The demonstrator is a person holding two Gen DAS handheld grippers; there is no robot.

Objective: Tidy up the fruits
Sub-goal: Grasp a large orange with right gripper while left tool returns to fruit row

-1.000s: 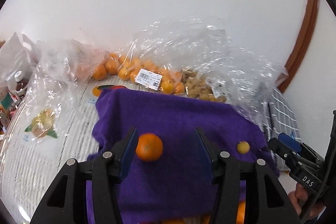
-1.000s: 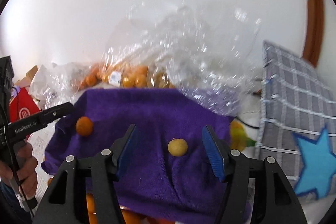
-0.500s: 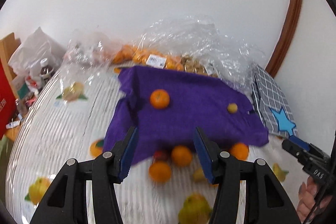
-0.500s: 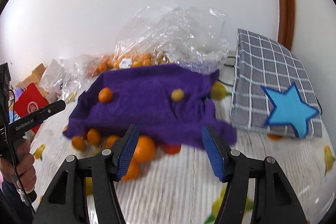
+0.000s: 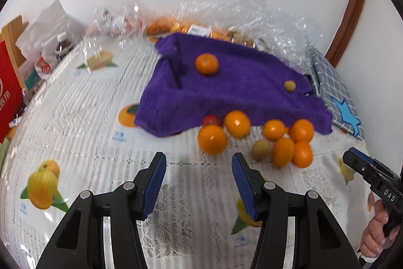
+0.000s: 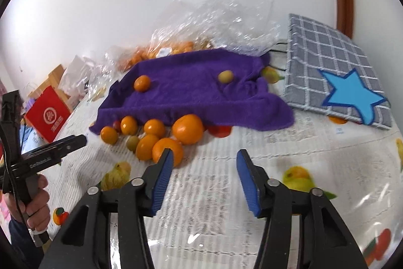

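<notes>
A purple towel [image 5: 234, 90] [image 6: 191, 90] lies raised on the table. On it sit one orange [image 5: 206, 64] [image 6: 142, 83] and one small yellow-green fruit [image 5: 289, 86] [image 6: 225, 76]. Several loose oranges [image 5: 212, 139] [image 6: 187, 129], a small greenish fruit [image 5: 261, 150] [image 6: 132, 142] and a red fruit [image 5: 211, 120] [image 6: 219, 130] lie at its front edge. My left gripper [image 5: 199, 163] is open and empty, short of the pile. My right gripper [image 6: 205, 159] is open and empty, its left finger [image 6: 165, 163] beside an orange [image 6: 167, 151].
Clear plastic bags [image 5: 241, 9] with more oranges stand behind the towel by the wall. A grey checked cloth with a blue star [image 6: 335, 82] lies to the right. A red box [image 6: 46, 115], bottles [image 5: 63, 46] and bags crowd the left. The tablecloth [image 5: 83, 143] has fruit prints.
Both grippers have pulled back and up from the towel. The loose fruit at the towel's front edge has come into view. Both grippers stay open.
</notes>
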